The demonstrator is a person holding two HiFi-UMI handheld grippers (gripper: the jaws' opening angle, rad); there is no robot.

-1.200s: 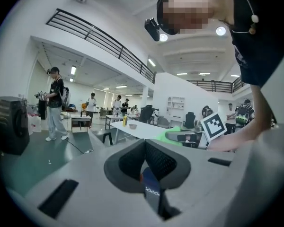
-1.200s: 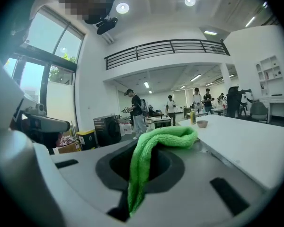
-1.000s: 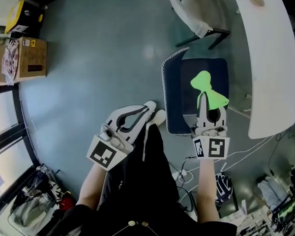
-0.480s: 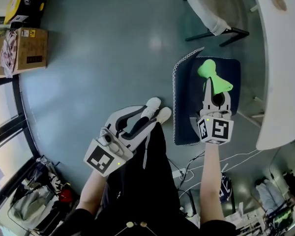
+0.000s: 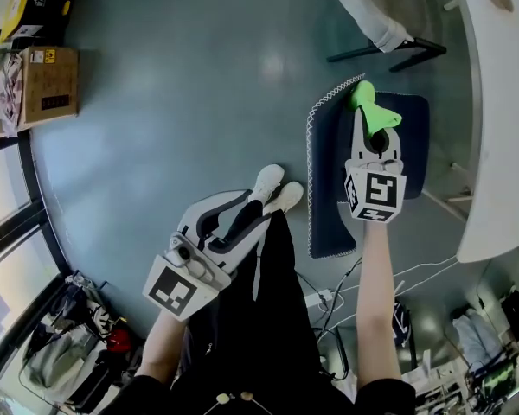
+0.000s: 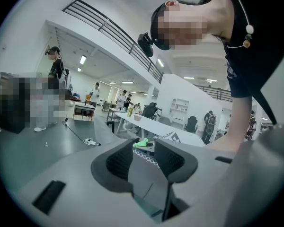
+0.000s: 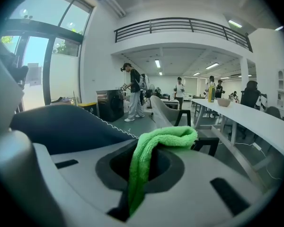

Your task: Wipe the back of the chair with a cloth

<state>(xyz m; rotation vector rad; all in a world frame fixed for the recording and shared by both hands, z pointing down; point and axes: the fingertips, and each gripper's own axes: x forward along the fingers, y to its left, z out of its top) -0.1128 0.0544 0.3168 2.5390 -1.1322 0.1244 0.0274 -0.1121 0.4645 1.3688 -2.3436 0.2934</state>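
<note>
- Two grippers, one job. State rn?
- R gripper (image 5: 369, 132): fingers clenched on the cloth (image 5: 374, 111), green, bunched, hanging out the front. It's up over the chair (image 5: 411, 141), near the far end of the back (image 5: 322, 188). Can't tell if it's touching yet; looks just clear to me.
- L gripper?
- L gripper (image 5: 246, 213) is down by the person's legs (image 5: 259, 318), well apart from the chair. Its fingers have just been opening, now spread, nothing btwn them.
- How to wipe it well?
- IMO lay the cloth's loose end flat on the back w/ light pressure. Then long strokes along the whole length, incl. the white-stitched edge (image 5: 311, 145). Keep the hard fingertips off the fabric so only cloth rubs. Grip looks thin, just a fold pinched, so it could drag out if pushed hard.
- Anything in the way?
- White tabletop (image 5: 502, 145) runs just beside the chair on the R, so not much elbow room there. 2nd chair (image 5: 376, 20) sits near, beyond it. Cables (image 5: 329, 296) lie on the floor (image 5: 156, 102) by the feet, shoes (image 5: 277, 188) near the back. Box (image 5: 48, 85) far L, no issue. People (image 7: 134, 91) further off in the room, well apart.
</note>
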